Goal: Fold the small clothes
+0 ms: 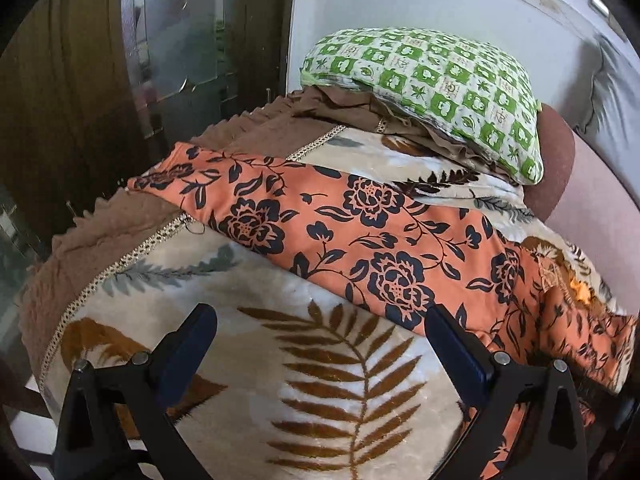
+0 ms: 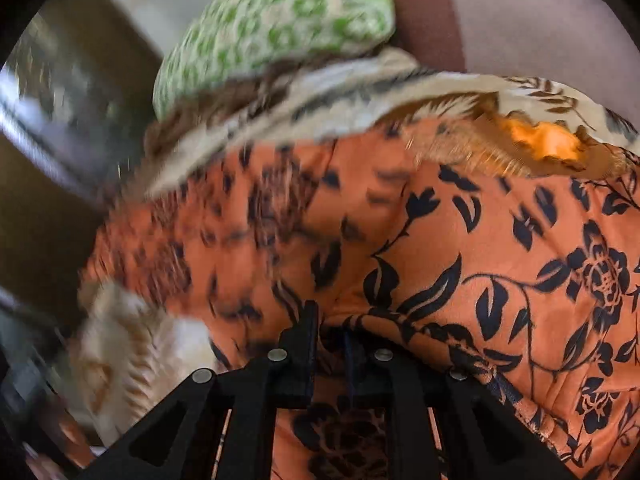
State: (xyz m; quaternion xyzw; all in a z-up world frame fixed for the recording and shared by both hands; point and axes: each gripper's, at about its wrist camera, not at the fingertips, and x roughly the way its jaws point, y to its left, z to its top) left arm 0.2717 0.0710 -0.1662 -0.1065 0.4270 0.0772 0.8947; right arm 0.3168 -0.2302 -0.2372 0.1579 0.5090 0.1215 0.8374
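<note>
An orange garment with a black flower print [image 1: 360,236] lies stretched across a cream blanket with brown fern leaves [image 1: 320,380] on a bed. My left gripper [image 1: 320,340] is open and empty, hovering over the blanket just in front of the garment's near edge. In the right wrist view the same orange garment [image 2: 460,248] fills the frame. My right gripper [image 2: 332,336] is shut on a fold of its near edge, with cloth draped over and under the fingers [image 2: 304,344]. The left side of that view is motion-blurred.
A green and white checked pillow [image 1: 432,92] lies at the head of the bed on brown cloth [image 1: 340,108]. A dark wooden wardrobe with a glass panel [image 1: 172,40] stands to the left. The blanket's brown fringe [image 1: 100,232] marks the bed's left edge. A maroon headboard [image 1: 556,148] is at right.
</note>
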